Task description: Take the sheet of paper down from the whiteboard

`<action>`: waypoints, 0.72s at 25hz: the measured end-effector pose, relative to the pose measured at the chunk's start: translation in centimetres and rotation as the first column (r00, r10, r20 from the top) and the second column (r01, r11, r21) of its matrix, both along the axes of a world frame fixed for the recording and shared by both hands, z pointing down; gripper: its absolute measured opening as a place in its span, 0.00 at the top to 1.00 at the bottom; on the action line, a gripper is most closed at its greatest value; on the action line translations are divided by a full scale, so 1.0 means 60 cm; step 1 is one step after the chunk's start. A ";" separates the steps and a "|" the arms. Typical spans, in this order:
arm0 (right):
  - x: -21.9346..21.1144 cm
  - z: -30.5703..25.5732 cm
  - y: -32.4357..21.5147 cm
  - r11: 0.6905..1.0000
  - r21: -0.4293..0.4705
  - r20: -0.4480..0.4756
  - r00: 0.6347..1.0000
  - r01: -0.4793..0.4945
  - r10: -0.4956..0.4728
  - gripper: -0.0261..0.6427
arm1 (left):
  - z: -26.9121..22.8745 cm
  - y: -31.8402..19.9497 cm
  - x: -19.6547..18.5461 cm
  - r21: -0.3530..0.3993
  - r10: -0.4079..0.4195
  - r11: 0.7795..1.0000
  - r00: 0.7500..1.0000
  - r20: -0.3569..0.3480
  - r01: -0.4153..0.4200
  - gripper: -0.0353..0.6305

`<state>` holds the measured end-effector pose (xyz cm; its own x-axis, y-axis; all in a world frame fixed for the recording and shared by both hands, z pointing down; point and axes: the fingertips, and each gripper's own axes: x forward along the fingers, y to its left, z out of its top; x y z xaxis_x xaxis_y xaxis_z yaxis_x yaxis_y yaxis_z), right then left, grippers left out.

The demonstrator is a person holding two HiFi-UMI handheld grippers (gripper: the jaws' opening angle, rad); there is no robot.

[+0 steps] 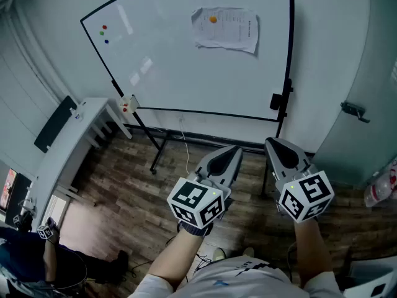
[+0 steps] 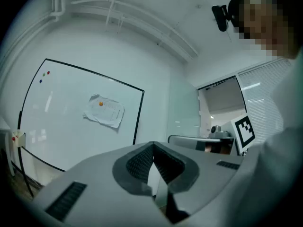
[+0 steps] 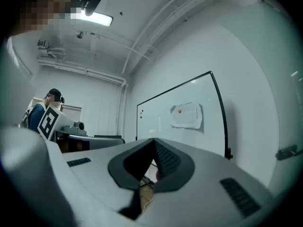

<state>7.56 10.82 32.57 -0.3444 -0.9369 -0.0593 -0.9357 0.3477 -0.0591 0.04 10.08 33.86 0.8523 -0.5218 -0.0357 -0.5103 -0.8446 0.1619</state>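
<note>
A crinkled printed sheet of paper (image 1: 224, 28) hangs on the upper right of the whiteboard (image 1: 161, 73), pinned by an orange magnet (image 1: 213, 19). Both grippers are held low, well short of the board, and point toward it. My left gripper (image 1: 236, 149) is shut with nothing between its jaws. Beside it on the right, my right gripper (image 1: 271, 143) also has its jaws together and empty. The paper (image 2: 105, 110) appears far off, up and to the left, in the left gripper view, above the closed left gripper (image 2: 152, 145). In the right gripper view the paper (image 3: 186, 115) sits up and to the right of the right gripper (image 3: 154, 141).
Three small coloured magnets (image 1: 103, 33) sit at the board's top left. A small holder (image 1: 128, 103) hangs on its lower left corner. A white desk (image 1: 74, 135) stands at left, a glass door with a handle (image 1: 355, 112) at right. A cable (image 1: 185, 148) trails on the wooden floor.
</note>
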 end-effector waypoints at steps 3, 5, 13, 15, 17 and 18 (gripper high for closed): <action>0.010 -0.010 -0.004 1.000 0.014 0.018 1.000 0.015 -0.015 0.94 | 0.000 -0.009 0.008 0.007 -0.010 1.000 1.000 0.003 0.010 0.93; 0.028 -0.018 -0.007 0.999 0.033 0.032 0.999 0.009 -0.010 0.94 | -0.001 -0.023 0.010 0.019 -0.030 0.999 1.000 0.004 0.030 0.93; 0.096 -0.022 -0.012 0.998 0.062 0.062 0.998 -0.010 0.006 0.94 | -0.003 -0.058 0.024 0.045 -0.123 0.991 0.992 0.015 0.122 0.93; 0.100 -0.025 -0.014 0.998 0.068 0.053 0.999 -0.005 0.001 0.94 | -0.007 -0.060 0.031 0.053 -0.135 0.990 0.991 0.018 0.134 0.93; 0.101 -0.027 -0.021 0.998 0.070 0.052 0.999 0.003 -0.006 0.94 | -0.011 -0.065 0.035 0.061 -0.146 0.988 0.989 0.021 0.144 0.93; 0.101 -0.027 -0.025 0.998 0.070 0.053 0.999 0.007 -0.010 0.94 | -0.012 -0.068 0.036 0.063 -0.151 0.987 0.988 0.023 0.150 0.93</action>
